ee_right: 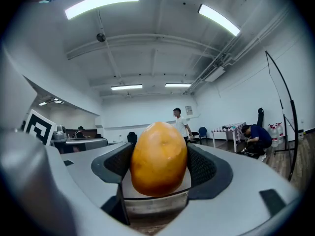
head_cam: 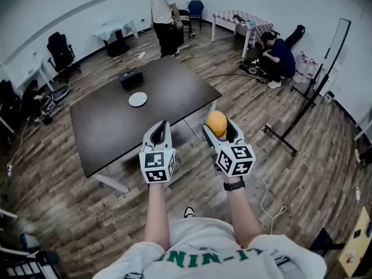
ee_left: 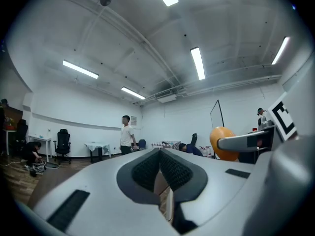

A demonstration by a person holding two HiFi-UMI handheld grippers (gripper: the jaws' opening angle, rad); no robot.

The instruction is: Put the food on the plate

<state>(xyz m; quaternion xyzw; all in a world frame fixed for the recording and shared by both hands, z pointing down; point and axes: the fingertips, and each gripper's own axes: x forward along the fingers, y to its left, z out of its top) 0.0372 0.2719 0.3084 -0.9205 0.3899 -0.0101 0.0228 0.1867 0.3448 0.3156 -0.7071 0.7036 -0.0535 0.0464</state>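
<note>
Partly hidden, orange fruit (head_cam: 216,122) in right gripper (head_cam: 220,131)

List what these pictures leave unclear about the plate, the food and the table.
- Plate: seen in the head view alone, too small for detail.
- Food: in the right gripper view its sides are covered by the right tongs.
- Black box on the table: head view, too small to identify.
</note>
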